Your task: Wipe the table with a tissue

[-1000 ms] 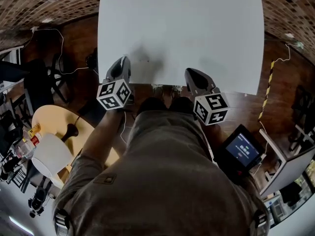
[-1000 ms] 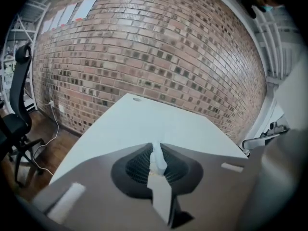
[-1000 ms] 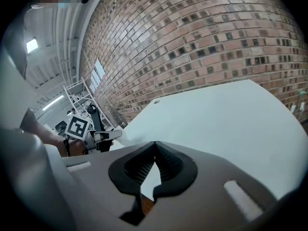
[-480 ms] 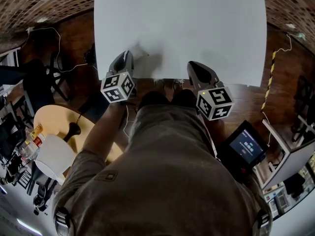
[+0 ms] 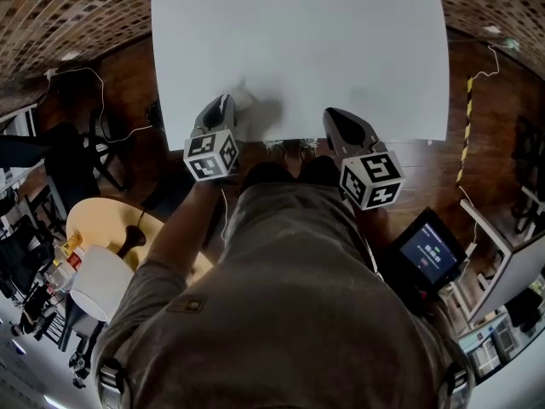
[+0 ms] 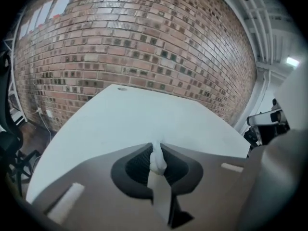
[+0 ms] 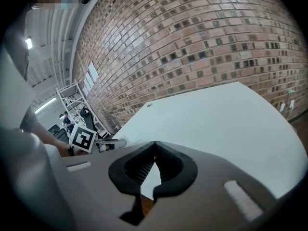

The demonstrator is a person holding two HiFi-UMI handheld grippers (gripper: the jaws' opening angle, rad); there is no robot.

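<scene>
Tissue: twisted white wad clamped in my left tongs, held at the near edge of the counter, about 7 o'clock. Right tongs closed on nothing, tips together, at about 5 o'clock on the same edge. Counter looks uniformly white, no spill visible, so I cannot tell what has been wiped; judged: grasp done, the span toward 12 o'clock probably left to cover.

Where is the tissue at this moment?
The tissue is pinched in the left tongs, at the centre of the left gripper view. In the head view those tongs are on the left, over the table near its near edge.
</scene>
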